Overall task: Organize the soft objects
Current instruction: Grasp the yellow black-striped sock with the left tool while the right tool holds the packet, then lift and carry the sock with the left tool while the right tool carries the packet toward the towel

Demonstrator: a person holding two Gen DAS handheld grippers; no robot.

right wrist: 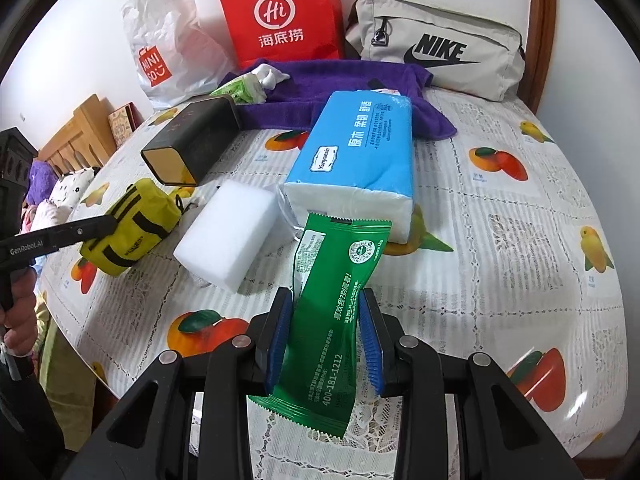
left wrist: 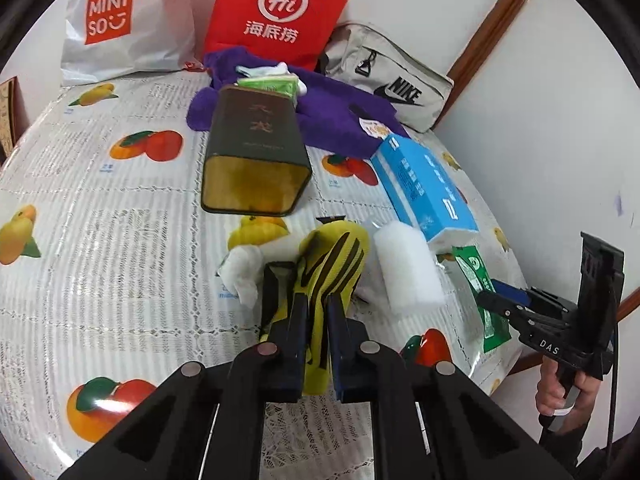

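A yellow pouch with black stripes (left wrist: 336,256) lies on the fruit-print tablecloth (left wrist: 100,208). My left gripper (left wrist: 310,300) is shut on its near end; in the right wrist view the left gripper (right wrist: 108,226) meets the yellow pouch (right wrist: 136,220) from the left. A green foil packet (right wrist: 332,320) is pinched at its waist between the blue pads (right wrist: 370,340) of my right gripper (right wrist: 326,296), which is shut on it. In the left wrist view the right gripper (left wrist: 500,300) stands over the green packet (left wrist: 476,276) at the table's right edge.
A white sponge block (right wrist: 228,232) and a blue tissue pack (right wrist: 360,152) lie between the grippers. A dark tin (left wrist: 256,152) lies on its side. Behind it are a purple towel (left wrist: 332,120), a red bag (left wrist: 276,12), a white bag (left wrist: 120,20) and a grey pouch (left wrist: 392,80).
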